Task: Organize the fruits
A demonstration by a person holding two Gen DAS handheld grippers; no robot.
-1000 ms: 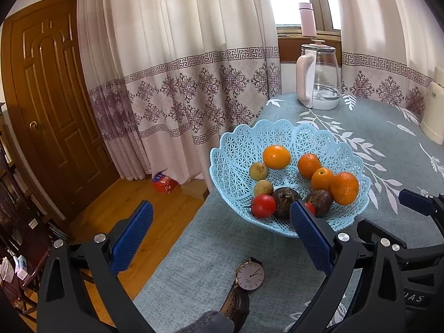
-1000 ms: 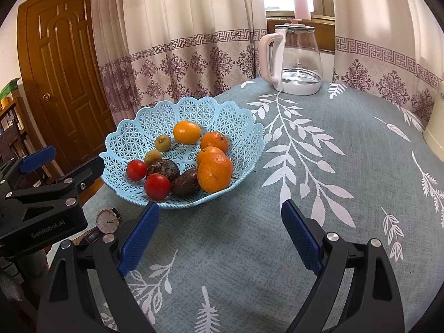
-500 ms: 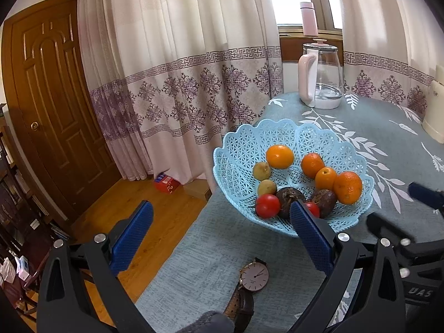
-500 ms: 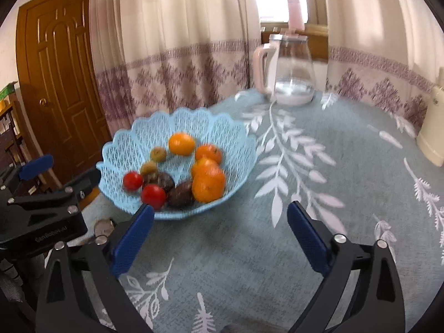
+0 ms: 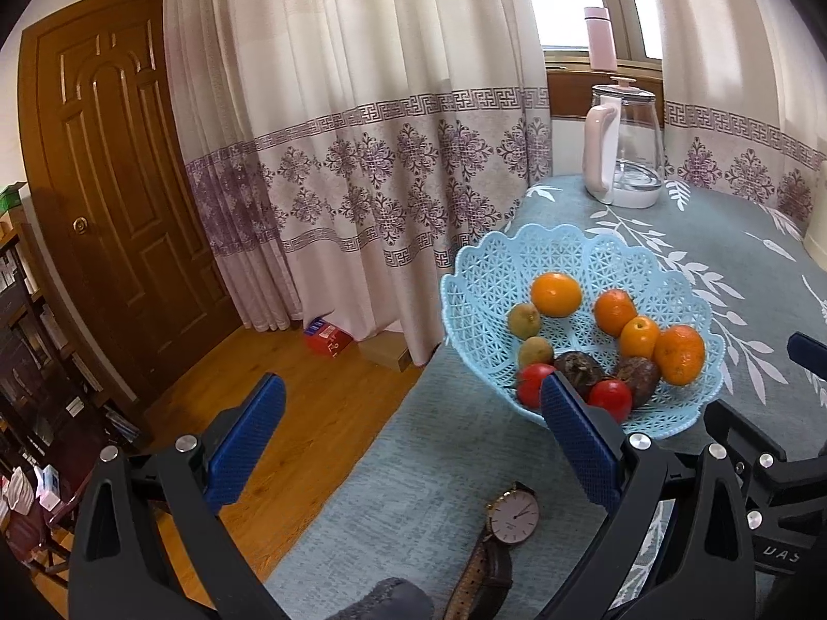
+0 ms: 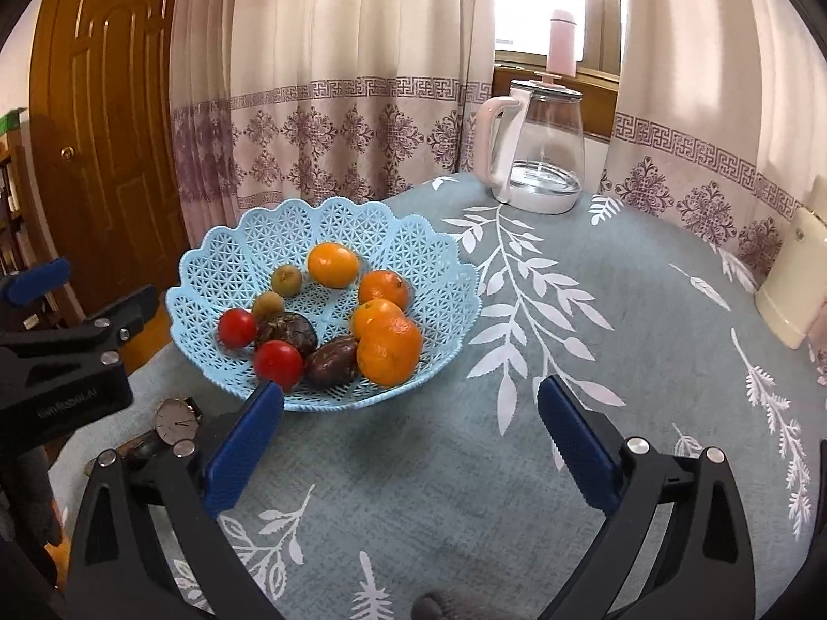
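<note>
A light blue lattice basket [image 5: 496, 279] [image 6: 413, 248] stands on the table near its left edge. It holds several oranges [image 6: 388, 354], two red tomatoes [image 6: 278, 364], two dark wrinkled fruits [image 6: 332, 361] and two small green-brown fruits [image 6: 286, 280]. My left gripper [image 5: 408, 436] hovers open and empty over the table's left edge, short of the basket. My right gripper [image 6: 411, 436] hangs open and empty above the cloth just in front of the basket. The left gripper's body [image 6: 62, 361] shows at the left of the right wrist view.
A wristwatch [image 5: 511, 519] [image 6: 175, 421] lies on the cloth in front of the basket. A glass kettle with a pink handle [image 6: 537, 150] stands at the back by the curtains. A cream object [image 6: 791, 284] sits at the right edge. Beyond the left table edge is wooden floor [image 5: 320, 413].
Both grippers have drawn back and risen a little from the basket, which now sits farther away in both views. Both stay open; the fruit has not moved.
</note>
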